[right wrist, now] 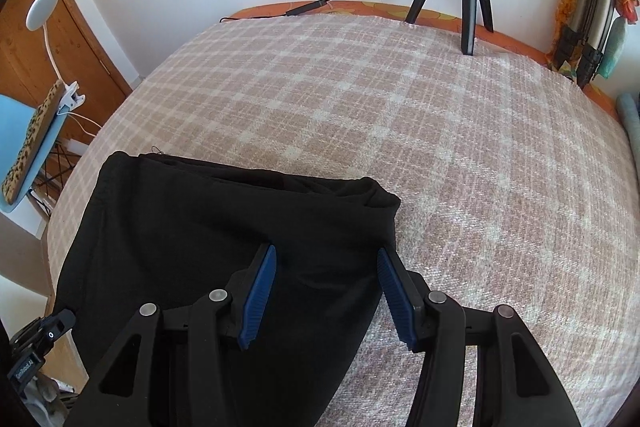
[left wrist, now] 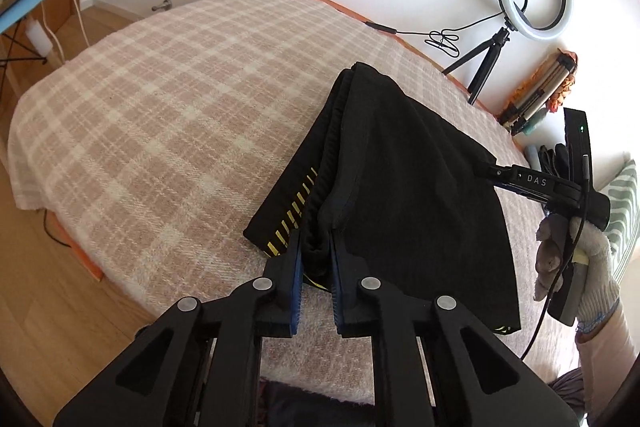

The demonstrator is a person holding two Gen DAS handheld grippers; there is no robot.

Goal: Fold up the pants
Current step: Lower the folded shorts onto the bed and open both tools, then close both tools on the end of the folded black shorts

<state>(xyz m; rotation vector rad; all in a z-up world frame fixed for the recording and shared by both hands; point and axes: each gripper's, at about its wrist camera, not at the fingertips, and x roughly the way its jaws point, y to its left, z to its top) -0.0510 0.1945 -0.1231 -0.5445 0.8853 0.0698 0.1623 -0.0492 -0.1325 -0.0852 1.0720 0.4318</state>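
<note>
Black pants (left wrist: 404, 179) with yellow markings lie folded on the plaid blanket (left wrist: 160, 107). My left gripper (left wrist: 316, 247) is shut on a bunched edge of the pants at their near left side. My right gripper (right wrist: 326, 259) is open, its blue pads (right wrist: 260, 291) spread above the pants' right edge (right wrist: 224, 239), holding nothing. In the left wrist view the right gripper (left wrist: 504, 173) touches the far right edge of the pants, held by a gloved hand (left wrist: 576, 263).
A ring light on a black tripod (left wrist: 492, 63) stands at the bed's far edge, with a cable (left wrist: 440, 41) on the wall. Rolled items (left wrist: 536, 91) lie at the far right. A blue chair (right wrist: 28, 155) stands left of the bed on the wooden floor (left wrist: 48, 307).
</note>
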